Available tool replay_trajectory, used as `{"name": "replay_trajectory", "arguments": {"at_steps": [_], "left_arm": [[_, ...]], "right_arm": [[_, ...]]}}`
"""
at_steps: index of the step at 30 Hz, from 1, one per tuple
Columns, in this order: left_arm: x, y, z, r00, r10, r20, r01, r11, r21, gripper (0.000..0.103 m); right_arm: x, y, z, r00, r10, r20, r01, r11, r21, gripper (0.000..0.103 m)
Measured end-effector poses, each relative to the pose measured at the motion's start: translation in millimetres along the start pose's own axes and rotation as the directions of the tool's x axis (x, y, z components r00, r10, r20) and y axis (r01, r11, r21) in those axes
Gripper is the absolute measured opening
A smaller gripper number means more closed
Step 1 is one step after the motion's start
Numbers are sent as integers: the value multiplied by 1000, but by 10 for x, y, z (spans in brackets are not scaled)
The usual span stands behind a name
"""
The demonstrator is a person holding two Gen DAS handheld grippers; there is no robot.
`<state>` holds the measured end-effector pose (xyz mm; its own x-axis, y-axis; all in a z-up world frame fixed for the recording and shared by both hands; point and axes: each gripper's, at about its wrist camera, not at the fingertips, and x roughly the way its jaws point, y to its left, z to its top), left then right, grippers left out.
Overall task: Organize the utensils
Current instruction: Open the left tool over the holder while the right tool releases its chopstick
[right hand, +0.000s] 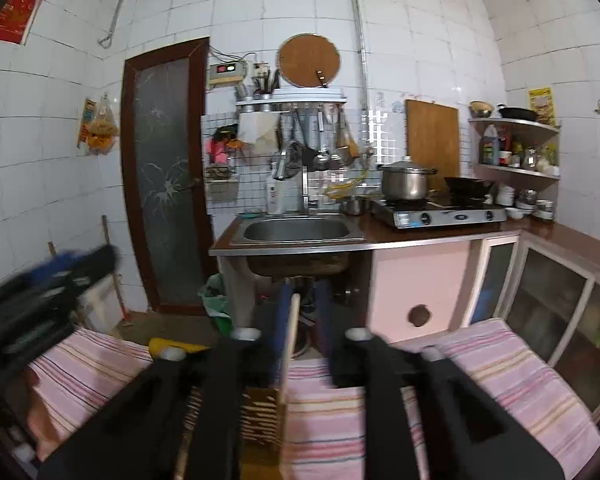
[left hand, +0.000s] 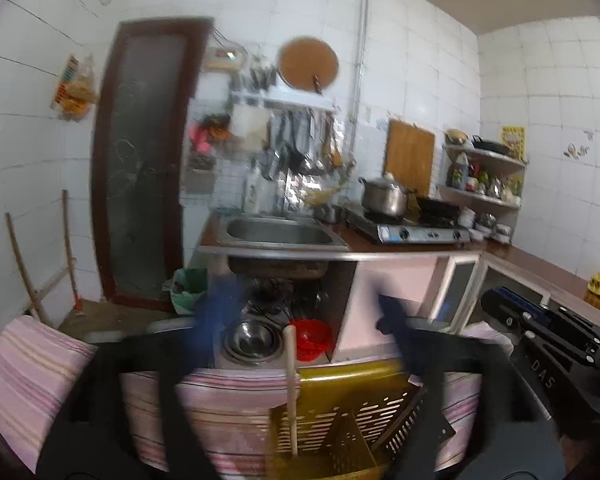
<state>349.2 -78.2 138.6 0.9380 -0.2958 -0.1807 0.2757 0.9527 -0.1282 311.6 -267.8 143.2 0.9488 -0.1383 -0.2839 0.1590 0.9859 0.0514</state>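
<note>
Wooden, pale and slender, the utensil handle (right hand: 290, 344) stands clamped between the right hand-held gripper (right hand: 300, 300) fingers, its lower end inside the golden perforated metal caddy (left hand: 340, 420) below, likely for slotting upright. Left hand-held gripper (left hand: 304, 312) gapes empty.

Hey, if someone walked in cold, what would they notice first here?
Probably the wooden stick standing upright between the right claw fingers, its lower end in the yellow slotted basket on the striped cloth. Behind, a steel pot sits on the stove beside the sink.
</note>
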Motion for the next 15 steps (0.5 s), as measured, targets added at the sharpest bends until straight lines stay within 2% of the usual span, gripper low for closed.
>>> {"name": "replay_trajectory", "arguments": {"at_steps": [1,2,5,8,12,15], "left_arm": [[-136,21,19,999,22,38,-22,1000,-5,98],[-249,34,24,998,36,56,-36,999,-6,98],[-463,52,59,999,29,-28,-28,1000,13,98],[-713,84,-4,994,85,-68,-81,995,61,98],[-1061,139,-243,989,113,-98,-102,989,110,98],[-1236,208,-476,983,127,-135,-111,987,116,98]], "right_arm": [[-112,-59,20,1000,-8,13,8,1000,15,64],[-181,-87,32,1000,-20,19,20,1000,18,65],[-384,-170,-1,998,-63,-17,64,998,14,68],[-600,-247,-147,995,-90,-42,91,995,28,80],[-854,-263,-466,991,-101,-89,104,994,26,87],[-987,-220,-724,987,-104,-120,107,994,17,88]]}}
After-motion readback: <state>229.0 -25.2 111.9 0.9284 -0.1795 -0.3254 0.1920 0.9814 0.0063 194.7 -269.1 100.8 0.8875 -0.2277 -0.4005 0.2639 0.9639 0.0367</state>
